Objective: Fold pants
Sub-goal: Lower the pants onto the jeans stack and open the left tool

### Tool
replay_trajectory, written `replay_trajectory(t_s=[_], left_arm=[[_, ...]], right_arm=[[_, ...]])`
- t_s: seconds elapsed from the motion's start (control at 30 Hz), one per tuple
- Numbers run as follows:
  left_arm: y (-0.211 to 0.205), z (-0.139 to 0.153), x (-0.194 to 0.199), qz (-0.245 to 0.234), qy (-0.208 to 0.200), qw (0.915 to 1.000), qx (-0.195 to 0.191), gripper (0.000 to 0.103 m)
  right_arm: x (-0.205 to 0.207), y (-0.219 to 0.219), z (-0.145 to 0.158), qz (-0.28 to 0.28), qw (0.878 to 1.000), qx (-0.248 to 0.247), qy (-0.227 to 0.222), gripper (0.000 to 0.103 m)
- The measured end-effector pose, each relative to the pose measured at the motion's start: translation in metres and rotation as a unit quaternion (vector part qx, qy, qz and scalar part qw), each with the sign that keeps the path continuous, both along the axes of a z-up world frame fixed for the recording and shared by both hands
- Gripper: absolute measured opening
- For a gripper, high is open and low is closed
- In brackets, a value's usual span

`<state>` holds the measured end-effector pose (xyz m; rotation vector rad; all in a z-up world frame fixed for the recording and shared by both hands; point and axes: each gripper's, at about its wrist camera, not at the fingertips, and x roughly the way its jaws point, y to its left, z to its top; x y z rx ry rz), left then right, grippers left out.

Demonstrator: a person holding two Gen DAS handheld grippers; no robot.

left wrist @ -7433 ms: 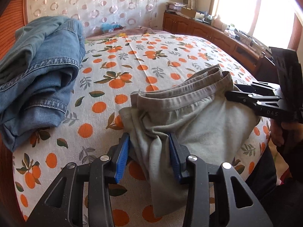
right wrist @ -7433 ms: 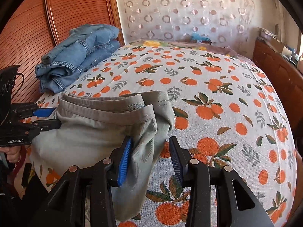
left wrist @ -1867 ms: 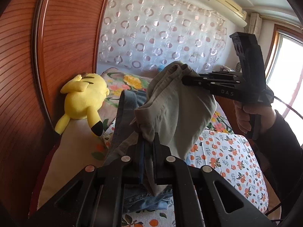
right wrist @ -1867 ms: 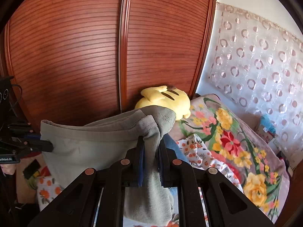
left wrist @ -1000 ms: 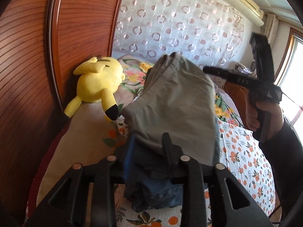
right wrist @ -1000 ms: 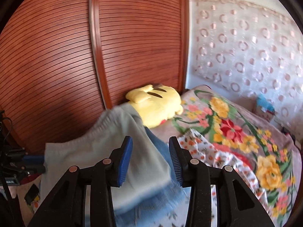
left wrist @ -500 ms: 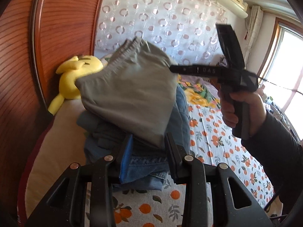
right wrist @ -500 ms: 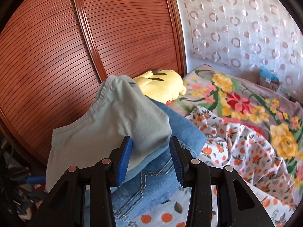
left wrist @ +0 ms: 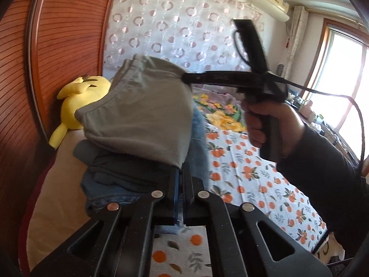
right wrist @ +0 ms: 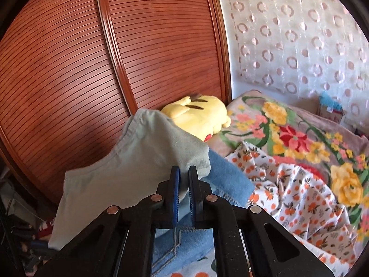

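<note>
Left wrist view: the left gripper has just closed, and its blue-padded fingers are pressed together with no cloth visible between them, just below the near corner of the grey pants. The pants, folded into a compact pad, lie on top of a stack of a dark garment and folded jeans at the head of the bed, beside a yellow plush toy. The right gripper, carried in a hand, reaches the far corner of the pants with its fingers drawn to a thin line; whether the tip touches the cloth cannot be told. Right wrist view: the right gripper has likewise been closing, and only a narrow slit remains between its pads, seemingly empty, with the pants and jeans behind it, in front of a slatted wooden door. Handling: the pants appear light, soft and limp, so they would probably sag or unfold if lifted from one point. The thicker waistband hem or two opposite corners of the fold are likely to offer the firmest hold.
</note>
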<state>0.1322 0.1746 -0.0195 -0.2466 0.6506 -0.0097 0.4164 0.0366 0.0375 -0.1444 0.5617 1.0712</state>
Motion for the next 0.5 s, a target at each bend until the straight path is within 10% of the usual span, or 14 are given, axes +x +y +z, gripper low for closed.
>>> replay_trajectory(t_s=[0.17,0.5], left_arm=[[0.002,-0.003,0.002,0.014,0.021,0.9997,-0.003,0.003],[0.012,0.006,-0.007,0.054,0.018,0.9976,0.039,0.037]], right_arm=[[-0.007,-0.008,-0.006,-0.008,1.0,-0.01,0.008,0.011],[-0.053,-0.041,0.005,-0.015,0.999,-0.016,-0.023,0.019]])
